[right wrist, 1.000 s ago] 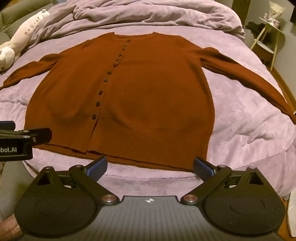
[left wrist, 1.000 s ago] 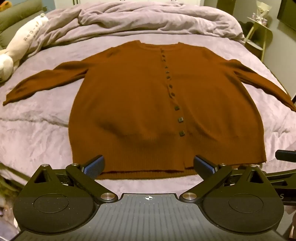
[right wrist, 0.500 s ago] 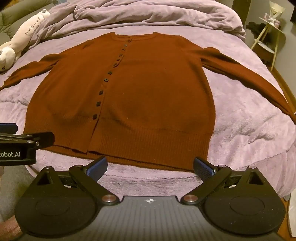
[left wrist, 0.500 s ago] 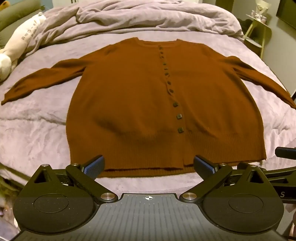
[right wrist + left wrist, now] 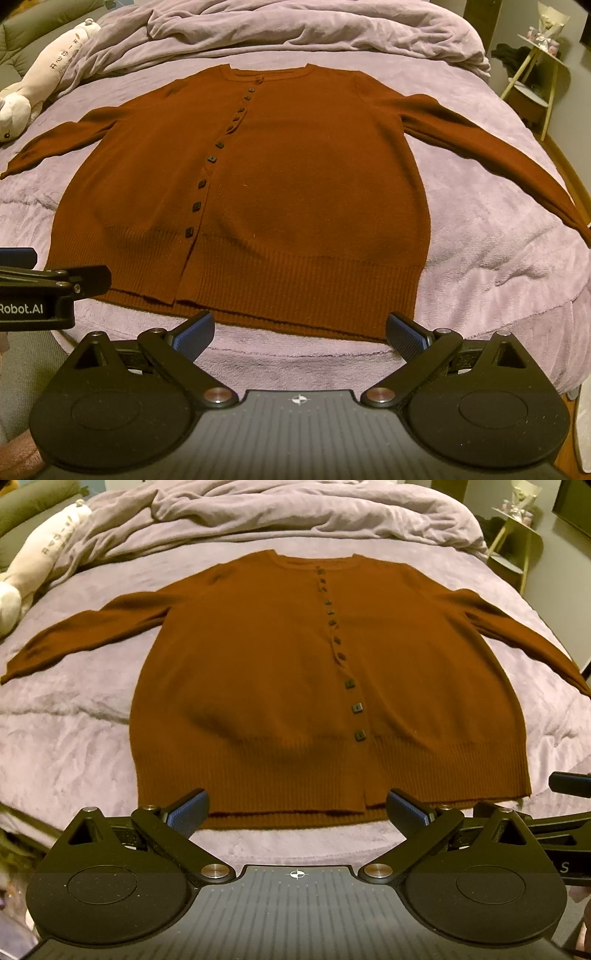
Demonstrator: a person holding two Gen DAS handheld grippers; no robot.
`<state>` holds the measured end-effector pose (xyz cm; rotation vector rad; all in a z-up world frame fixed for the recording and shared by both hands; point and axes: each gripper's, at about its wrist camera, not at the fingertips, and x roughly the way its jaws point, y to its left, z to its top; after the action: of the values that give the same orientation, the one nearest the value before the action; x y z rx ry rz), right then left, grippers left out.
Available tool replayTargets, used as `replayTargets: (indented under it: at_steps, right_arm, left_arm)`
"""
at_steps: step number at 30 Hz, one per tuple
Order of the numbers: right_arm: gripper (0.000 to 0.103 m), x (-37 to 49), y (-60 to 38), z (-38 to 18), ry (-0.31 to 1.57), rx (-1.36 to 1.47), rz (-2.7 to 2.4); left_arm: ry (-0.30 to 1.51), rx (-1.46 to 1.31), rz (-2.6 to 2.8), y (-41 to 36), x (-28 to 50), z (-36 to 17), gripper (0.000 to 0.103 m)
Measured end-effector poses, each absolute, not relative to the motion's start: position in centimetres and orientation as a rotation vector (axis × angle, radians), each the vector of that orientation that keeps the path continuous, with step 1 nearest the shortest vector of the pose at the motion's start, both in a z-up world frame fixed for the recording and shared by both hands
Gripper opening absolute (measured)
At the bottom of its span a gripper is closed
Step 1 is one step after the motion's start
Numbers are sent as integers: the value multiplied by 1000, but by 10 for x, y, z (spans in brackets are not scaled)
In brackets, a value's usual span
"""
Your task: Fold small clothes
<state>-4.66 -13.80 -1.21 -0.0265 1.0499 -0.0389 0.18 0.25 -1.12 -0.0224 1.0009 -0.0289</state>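
Rust-brown knit cardigan (image 5: 258,686) lies flat and face up across the bed (image 5: 66,746), which is covered by a lilac plush blanket. The cardigan is buttoned, with a row of small dark square buttons (image 5: 349,684) running from the round neckline down to the ribbed hem, and both sleeves are stretched out to the sides. The hem is the nearest edge to both cameras. The left claw (image 5: 295,810) hovers just short of that hem, its two blue-padded fingers (image 5: 188,808) spread wide and holding nothing. The right claw (image 5: 301,332) sits beside it, further along the same hem, also spread wide and empty. A rumpled lilac duvet (image 5: 295,509) is heaped beyond the neckline. A cream plush toy (image 5: 48,66) with printed characters rests at the far left corner of the bed. A small pale side table (image 5: 535,74) stands off the bed's far right side.
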Motion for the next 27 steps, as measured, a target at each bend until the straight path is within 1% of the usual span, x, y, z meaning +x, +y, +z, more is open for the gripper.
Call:
replayTargets:
  at_steps: [27]
  right_arm:
    - [99, -48, -139, -12, 1040, -25, -38]
  left_arm:
    - [1021, -24, -25, 0, 4, -14, 103]
